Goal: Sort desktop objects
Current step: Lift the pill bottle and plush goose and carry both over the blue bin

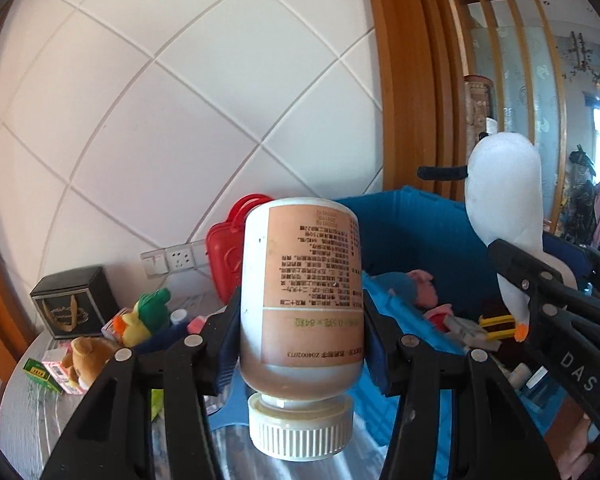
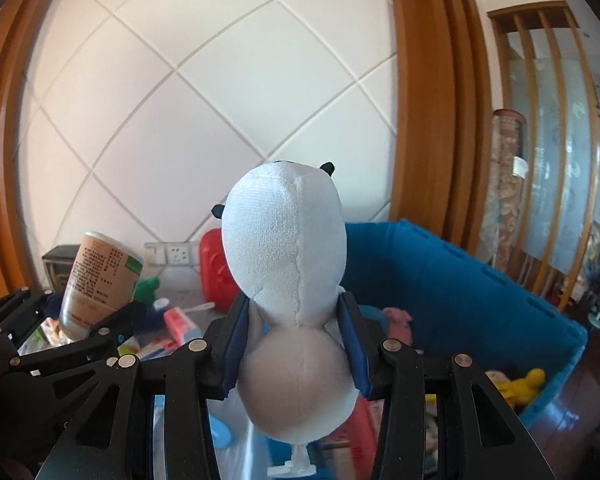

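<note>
My left gripper (image 1: 302,340) is shut on a white pill bottle (image 1: 302,296) with a tan label, held upside down with its ribbed cap (image 1: 300,426) toward the camera. The bottle also shows in the right wrist view (image 2: 100,280). My right gripper (image 2: 290,344) is shut on a white plush penguin (image 2: 288,280), held up above the blue bin (image 2: 460,280). The penguin also shows in the left wrist view (image 1: 504,192), to the right of the bottle.
The blue bin (image 1: 412,232) holds plush toys, among them a pink one (image 1: 420,284). A red case (image 1: 228,248) leans on the tiled wall. On the table to the left lie a teddy bear (image 1: 88,356), a green-yellow plush (image 1: 146,316), small boxes and a black box (image 1: 74,306).
</note>
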A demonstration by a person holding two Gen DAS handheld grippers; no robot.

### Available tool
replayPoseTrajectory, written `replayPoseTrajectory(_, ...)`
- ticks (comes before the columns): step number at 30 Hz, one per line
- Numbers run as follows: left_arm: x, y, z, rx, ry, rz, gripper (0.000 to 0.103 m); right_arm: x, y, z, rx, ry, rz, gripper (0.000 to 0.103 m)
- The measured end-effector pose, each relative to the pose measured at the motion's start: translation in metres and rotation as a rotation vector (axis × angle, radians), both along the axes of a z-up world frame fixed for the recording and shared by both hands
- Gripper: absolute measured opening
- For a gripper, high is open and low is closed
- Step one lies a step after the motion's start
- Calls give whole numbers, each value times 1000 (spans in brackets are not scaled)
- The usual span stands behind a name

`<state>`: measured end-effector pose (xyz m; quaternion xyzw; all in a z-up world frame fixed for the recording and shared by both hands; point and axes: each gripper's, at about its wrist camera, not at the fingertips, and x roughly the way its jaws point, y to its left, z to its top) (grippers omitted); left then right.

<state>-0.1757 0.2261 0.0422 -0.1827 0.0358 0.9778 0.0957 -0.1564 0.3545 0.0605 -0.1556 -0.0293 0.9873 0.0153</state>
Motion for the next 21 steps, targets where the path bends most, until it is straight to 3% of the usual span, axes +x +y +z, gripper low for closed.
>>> replayPoseTrajectory(10,-7,111,7,-71,-11,-192,51,-9,95,2,45,-5,-173,43)
replayPoseTrajectory(18,-15,142,3,-95,-46,-242,51,-18,149,-11,60,-54,-258,45)
replayPoseTrajectory(20,-18,147,2,-101,-58,-249,51,-20,152,-14,63,-57,-266,50)
replayPoseTrajectory(21,-19,147,2,-95,-60,-252,51,-21,152,-14,70,-54,-272,60)
